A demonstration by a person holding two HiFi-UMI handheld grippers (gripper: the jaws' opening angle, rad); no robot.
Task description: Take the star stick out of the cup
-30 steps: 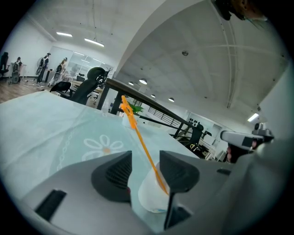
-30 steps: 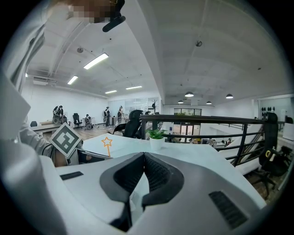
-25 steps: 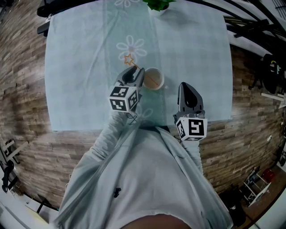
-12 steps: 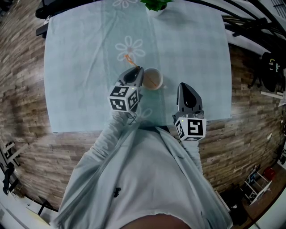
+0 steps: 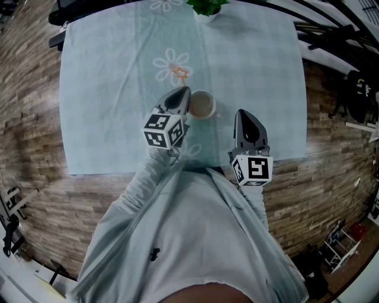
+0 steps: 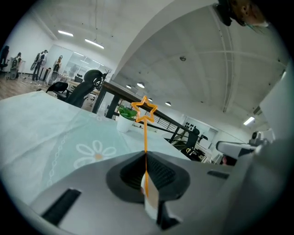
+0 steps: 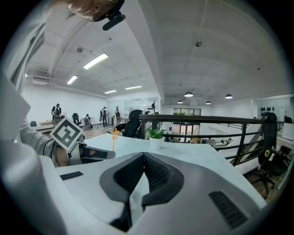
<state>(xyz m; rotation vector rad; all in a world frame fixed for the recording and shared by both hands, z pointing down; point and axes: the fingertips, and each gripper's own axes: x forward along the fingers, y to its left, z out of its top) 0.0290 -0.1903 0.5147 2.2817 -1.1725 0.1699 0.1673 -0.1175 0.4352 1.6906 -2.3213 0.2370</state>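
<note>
Just left of the small white cup [image 5: 202, 105] on the pale green cloth [image 5: 100, 100], pinches thin orange star-topped stick [image 6: 145, 133] in just-closed jaws of left gripper [image 5: 181, 93]; jaws of right gripper [image 5: 245, 115] pressed together, empty.

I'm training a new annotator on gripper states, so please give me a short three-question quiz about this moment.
1. Multiple choice: what is the left gripper shut on?
A) the cup's rim
B) the star stick
C) nothing
2. True or false: the right gripper holds the cup.
3. Fill in: seen from the person, the potted plant stands at the ___ edge of the table.
Key: 1 B, its jaws have just closed onto the stick; 2 false, its jaws are together and empty; 3 far.
</note>
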